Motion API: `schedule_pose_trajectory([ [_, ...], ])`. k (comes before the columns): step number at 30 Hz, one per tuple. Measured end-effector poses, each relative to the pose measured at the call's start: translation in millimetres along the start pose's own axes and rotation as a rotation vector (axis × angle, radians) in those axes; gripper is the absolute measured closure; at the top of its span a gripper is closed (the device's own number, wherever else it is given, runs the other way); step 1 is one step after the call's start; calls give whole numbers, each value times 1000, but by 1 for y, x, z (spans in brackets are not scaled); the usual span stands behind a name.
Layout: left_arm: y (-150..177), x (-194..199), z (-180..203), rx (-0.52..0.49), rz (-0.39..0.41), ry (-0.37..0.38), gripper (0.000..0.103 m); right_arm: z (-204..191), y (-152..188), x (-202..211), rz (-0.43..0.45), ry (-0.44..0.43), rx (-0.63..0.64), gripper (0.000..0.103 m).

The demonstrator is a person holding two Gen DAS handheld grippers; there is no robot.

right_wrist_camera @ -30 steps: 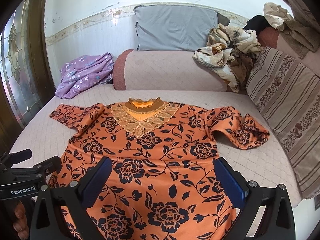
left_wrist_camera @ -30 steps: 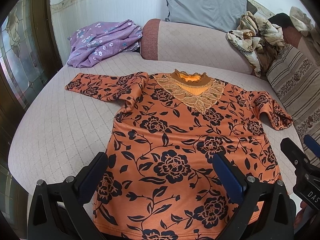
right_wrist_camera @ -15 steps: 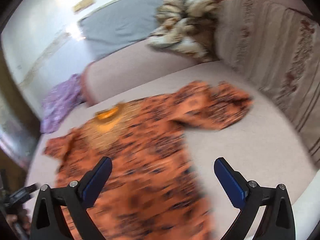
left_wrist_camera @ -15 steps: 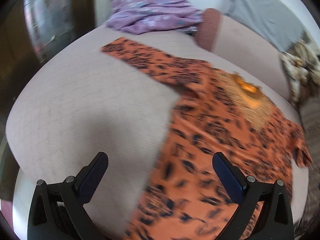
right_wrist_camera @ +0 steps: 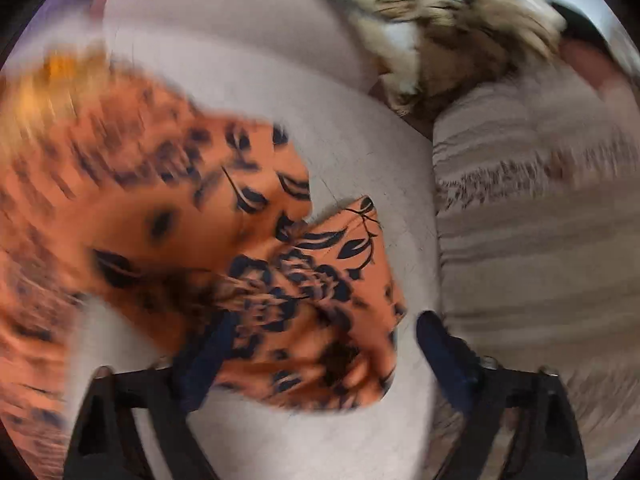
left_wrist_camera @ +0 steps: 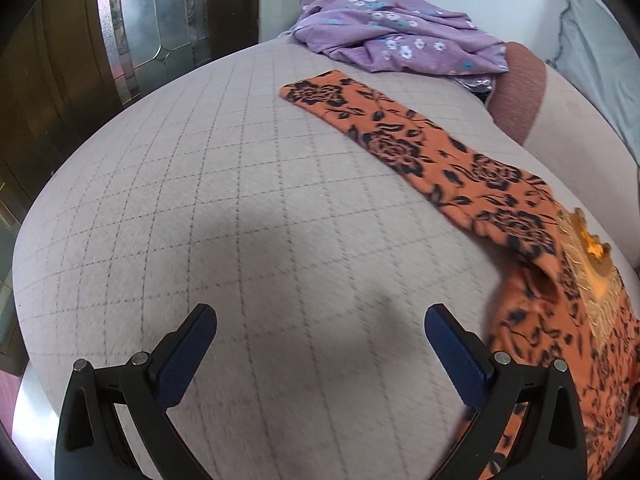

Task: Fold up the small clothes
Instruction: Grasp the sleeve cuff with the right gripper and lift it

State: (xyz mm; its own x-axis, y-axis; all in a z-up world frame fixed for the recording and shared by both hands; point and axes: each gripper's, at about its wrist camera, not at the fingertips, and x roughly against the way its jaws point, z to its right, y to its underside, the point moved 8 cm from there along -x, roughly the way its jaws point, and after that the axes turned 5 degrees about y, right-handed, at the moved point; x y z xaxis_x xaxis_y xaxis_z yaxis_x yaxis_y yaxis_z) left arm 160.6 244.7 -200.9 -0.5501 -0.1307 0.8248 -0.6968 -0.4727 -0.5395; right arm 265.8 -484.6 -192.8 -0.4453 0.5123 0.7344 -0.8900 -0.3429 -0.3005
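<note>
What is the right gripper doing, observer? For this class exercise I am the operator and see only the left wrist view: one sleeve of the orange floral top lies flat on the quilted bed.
Observer: The right gripper is open, with the top's other sleeve between its fingers.
Operator: Is that sleeve flat like the one I see?
Observer: No, it is bunched and folded over itself, though the view is blurred.
Operator: What lies beyond it?
Observer: A striped cushion at the right of the view, apart from the sleeve.
</note>
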Motion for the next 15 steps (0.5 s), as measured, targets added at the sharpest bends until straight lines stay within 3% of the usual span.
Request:
schedule_pose_trajectory([
  [2, 1, -6, -5, 2, 3, 2, 0, -3, -1, -15, -36, 51, 73, 47],
  [3, 1, -9, -6, 7, -1, 4, 0, -3, 0, -27, -70, 55, 89, 73],
  [4, 1, -11, -8, 16, -4, 8, 0, -1, 1, -35, -98, 46, 78, 78],
  [5, 0, -12, -9, 23, 0, 13, 0, 3, 3, -39, -112, 38, 58, 78],
  [7, -2, -12, -8, 24, 9, 24, 0, 13, 7, -45, -143, 2, -20, 91],
  [9, -2, -13, -7, 32, 11, 33, 0, 37, 6, -39, -126, -42, -195, 93],
  [13, -3, -11, -8, 57, 18, 62, 0, 86, -4, -2, -27, -111, -480, 96],
  [15, -2, -9, -7, 73, 21, 84, 0, 112, -17, 31, 68, -175, -623, 96],
])
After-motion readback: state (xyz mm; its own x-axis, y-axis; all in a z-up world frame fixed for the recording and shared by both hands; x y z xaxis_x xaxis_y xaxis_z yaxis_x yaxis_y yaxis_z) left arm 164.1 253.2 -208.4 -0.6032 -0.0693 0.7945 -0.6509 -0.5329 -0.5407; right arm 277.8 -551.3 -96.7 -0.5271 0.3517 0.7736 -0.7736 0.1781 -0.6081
